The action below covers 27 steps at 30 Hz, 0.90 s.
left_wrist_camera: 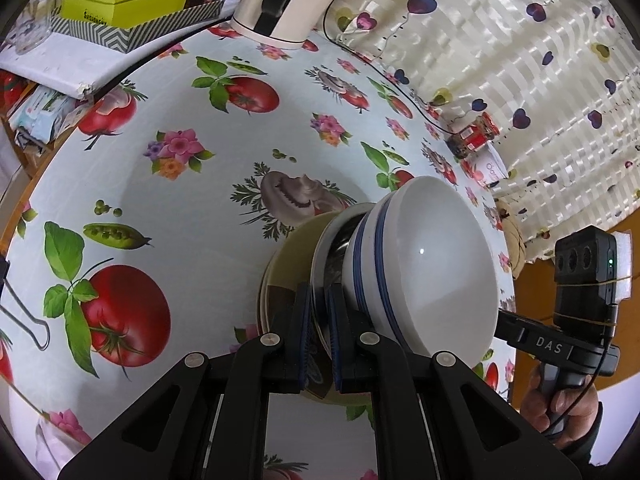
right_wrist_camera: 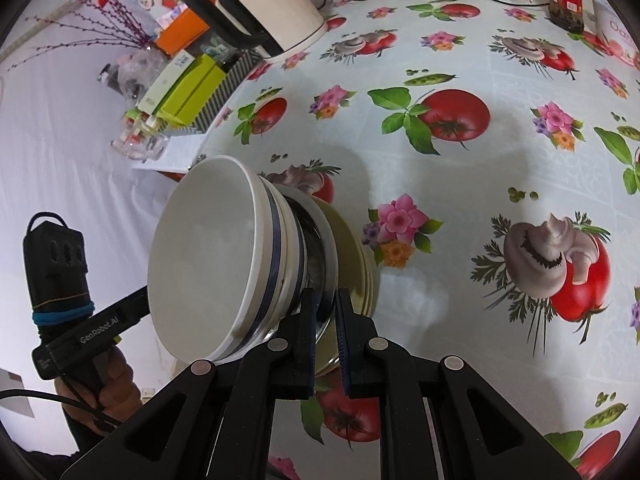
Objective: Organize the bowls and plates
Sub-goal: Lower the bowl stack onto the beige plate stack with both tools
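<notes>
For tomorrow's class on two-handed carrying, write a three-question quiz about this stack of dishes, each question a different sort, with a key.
1. True or false: both grippers are shut on the metal plate.
2. Which dish sits on top of the stack? A) white bowl with blue bands B) glass cup C) red mug
3. Fill in: the pale green plate lies at the ____ of the stack.

Key: 1 true: left gripper and right gripper each pinch its rim. 2 A. 3 bottom.

Both wrist views look steeply down, close on the stacked bowls (left_wrist_camera: 420,264) from opposite sides.
</notes>
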Tool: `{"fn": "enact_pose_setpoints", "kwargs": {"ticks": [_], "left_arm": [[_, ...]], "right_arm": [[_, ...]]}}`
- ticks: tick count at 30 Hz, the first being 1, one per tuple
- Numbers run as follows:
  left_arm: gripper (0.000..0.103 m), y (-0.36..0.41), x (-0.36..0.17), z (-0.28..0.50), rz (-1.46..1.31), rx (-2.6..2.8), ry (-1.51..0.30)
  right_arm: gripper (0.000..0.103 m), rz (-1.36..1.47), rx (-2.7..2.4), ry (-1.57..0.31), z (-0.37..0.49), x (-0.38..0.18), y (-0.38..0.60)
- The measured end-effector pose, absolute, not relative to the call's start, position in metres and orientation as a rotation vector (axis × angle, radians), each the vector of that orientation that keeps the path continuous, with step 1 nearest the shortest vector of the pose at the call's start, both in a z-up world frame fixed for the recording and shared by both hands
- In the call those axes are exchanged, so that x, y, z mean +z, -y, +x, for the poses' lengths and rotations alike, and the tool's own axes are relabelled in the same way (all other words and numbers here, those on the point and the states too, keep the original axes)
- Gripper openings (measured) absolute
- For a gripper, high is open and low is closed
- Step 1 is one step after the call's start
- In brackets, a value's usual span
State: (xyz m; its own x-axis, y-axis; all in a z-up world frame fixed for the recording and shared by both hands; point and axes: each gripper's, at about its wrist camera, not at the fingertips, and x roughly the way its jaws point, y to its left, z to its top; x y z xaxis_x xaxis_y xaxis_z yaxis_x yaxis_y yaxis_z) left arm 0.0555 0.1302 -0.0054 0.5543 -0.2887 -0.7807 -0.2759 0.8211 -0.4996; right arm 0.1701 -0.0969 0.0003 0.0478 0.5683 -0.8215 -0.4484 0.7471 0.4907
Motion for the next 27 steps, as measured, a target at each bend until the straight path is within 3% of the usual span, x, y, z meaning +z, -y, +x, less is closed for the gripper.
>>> {"fn": "enact_pose_setpoints", "kwargs": {"ticks": [16,27], "left_arm": [[0.011,-0.13,-0.003,0.053,-0.592,0.004,-0.968],[0.012,-0.127,0.013,0.039,-0.513,0.069,-0.927]], "right_arm": [[0.015,0.074,0.791,-1.291,0.171,0.003,0.095],[0.037,0.034,0.792,-1.244,0.155,0.015,0.107]]}}
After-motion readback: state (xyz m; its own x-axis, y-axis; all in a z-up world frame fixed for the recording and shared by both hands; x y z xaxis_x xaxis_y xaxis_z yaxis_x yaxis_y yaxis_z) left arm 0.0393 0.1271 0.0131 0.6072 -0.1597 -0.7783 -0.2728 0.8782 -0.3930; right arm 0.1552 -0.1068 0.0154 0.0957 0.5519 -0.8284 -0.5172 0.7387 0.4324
